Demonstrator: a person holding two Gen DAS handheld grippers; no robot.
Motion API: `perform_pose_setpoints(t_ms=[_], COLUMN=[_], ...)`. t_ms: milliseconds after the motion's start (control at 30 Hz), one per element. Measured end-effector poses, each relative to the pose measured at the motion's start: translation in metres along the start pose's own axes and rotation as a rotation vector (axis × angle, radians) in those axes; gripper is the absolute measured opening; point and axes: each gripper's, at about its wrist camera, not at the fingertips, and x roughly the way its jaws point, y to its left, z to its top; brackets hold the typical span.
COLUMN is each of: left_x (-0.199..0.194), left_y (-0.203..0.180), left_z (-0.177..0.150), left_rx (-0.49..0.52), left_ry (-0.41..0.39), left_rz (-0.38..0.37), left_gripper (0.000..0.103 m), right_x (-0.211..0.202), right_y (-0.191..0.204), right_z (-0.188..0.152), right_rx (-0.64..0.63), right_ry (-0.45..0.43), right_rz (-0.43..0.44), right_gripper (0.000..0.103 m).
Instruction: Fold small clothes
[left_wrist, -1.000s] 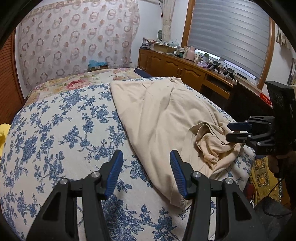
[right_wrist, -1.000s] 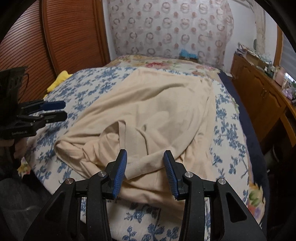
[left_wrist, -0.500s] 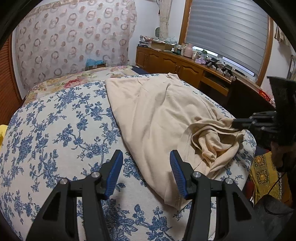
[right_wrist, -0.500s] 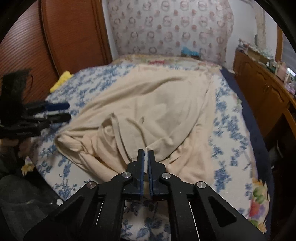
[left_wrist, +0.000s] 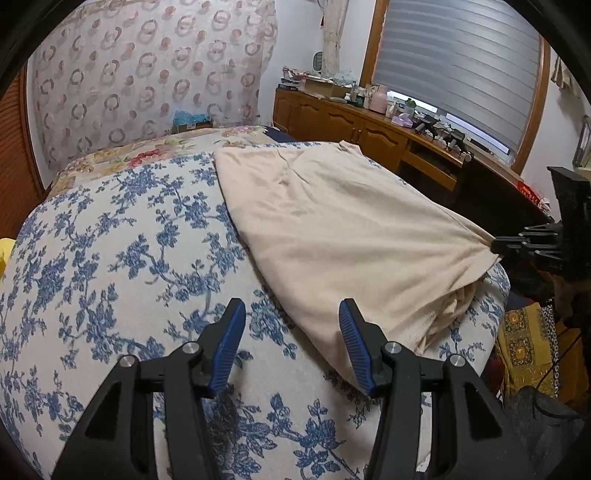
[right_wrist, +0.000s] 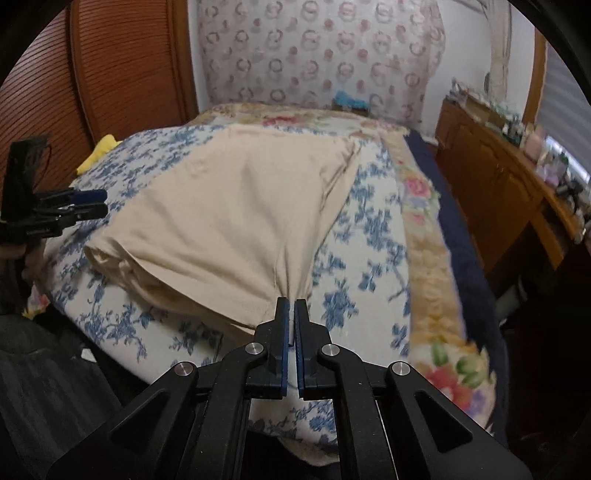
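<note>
While your right gripper (right_wrist: 294, 308) pinches a corner of the beige cotton garment (left_wrist: 351, 236), pulling it taut across the blue-flowered white bedspread (left_wrist: 110, 266), your left gripper (left_wrist: 291, 332) hangs half-spread and empty over the bedspread, beside the garment's near edge.

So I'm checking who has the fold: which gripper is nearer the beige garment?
Right. The right gripper is shut on the beige garment at its near edge. The left gripper hovers open beside its other corner, not touching.
</note>
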Motion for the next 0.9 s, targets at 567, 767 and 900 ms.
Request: perform_pose_setpoints(t_ms=[567,767,900], left_x=[0.001,0.000,0.000], left_y=[-0.026,-0.030,-0.031], left_z=[-0.032,-0.032,-0.033], left_rx=[0.028,0.033,0.026], left_ry=[0.099,0.097,0.097], left_rz=[-0.079,-0.086,-0.109], left_gripper=[0.052,0.052,0.042], right_x=[0.027,0.044,0.050], right_y=[0.008,0.007,0.003], right_z=[0.016,0.008,0.002], right_rx=[0.043,0.066,0.086], right_ry=[-0.039,0.007,0.038], right_rz=[-0.029,-0.017,0.016], right_gripper=[0.047,0.056,0.058])
